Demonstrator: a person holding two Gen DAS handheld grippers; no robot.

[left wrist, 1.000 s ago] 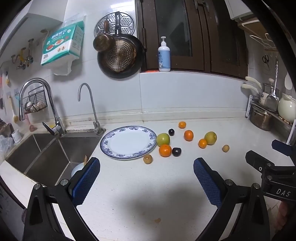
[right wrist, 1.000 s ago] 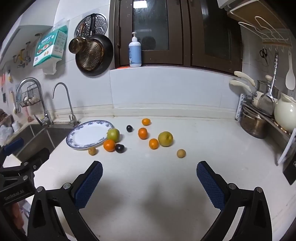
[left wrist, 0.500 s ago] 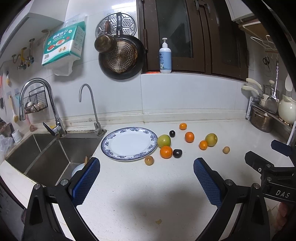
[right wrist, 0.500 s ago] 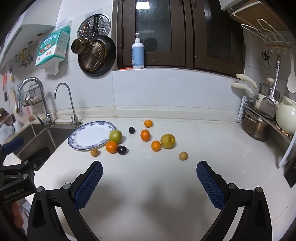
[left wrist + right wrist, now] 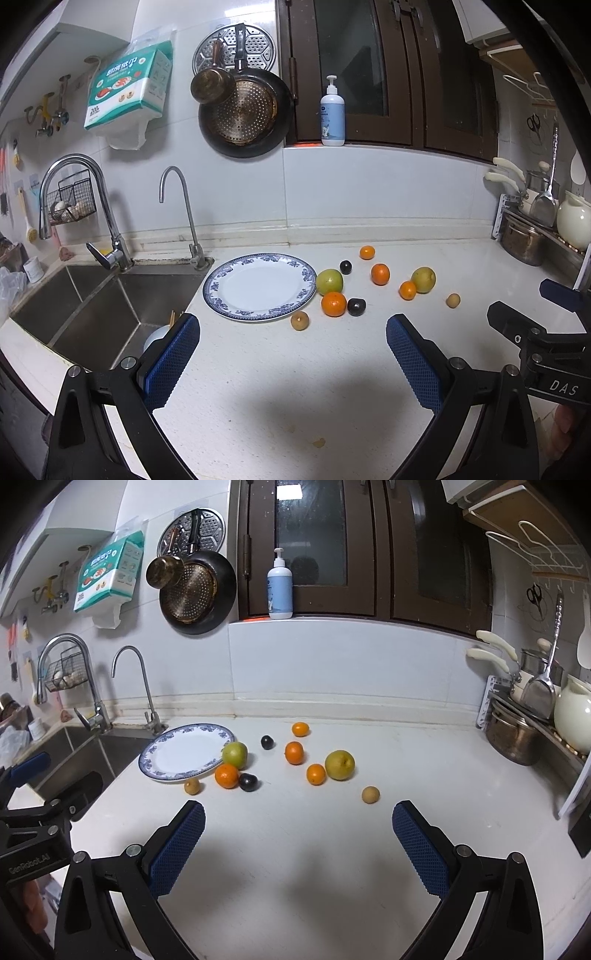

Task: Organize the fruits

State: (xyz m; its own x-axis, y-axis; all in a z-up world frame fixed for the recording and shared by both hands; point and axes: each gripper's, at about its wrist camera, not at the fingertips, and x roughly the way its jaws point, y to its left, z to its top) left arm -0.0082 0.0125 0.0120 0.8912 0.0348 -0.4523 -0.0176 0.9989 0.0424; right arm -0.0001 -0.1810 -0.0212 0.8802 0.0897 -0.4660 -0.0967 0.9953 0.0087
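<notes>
A blue-rimmed white plate (image 5: 258, 286) (image 5: 186, 752) lies empty on the white counter beside the sink. Right of it lie loose fruits: a green apple (image 5: 329, 281) (image 5: 235, 755), an orange (image 5: 333, 304) (image 5: 226, 775), a dark plum (image 5: 356, 307) (image 5: 248, 782), a small brown fruit (image 5: 299, 320) (image 5: 192, 786), several more oranges, a second plum (image 5: 267, 742), a yellow-green pear (image 5: 423, 280) (image 5: 339, 764) and another brown fruit (image 5: 370, 794). My left gripper (image 5: 291, 363) is open and empty, short of the plate. My right gripper (image 5: 297, 845) is open and empty, short of the fruits.
A steel sink (image 5: 85, 306) with two taps lies left of the plate. Pots, utensils and a cream jug (image 5: 572, 720) stand on a rack at the right. Pans hang on the back wall; a pump bottle (image 5: 279, 587) stands on the ledge.
Both grippers have tilted slightly so the fruits and plate sit a little lower in view. Nothing on the counter has moved. Both stay open.
</notes>
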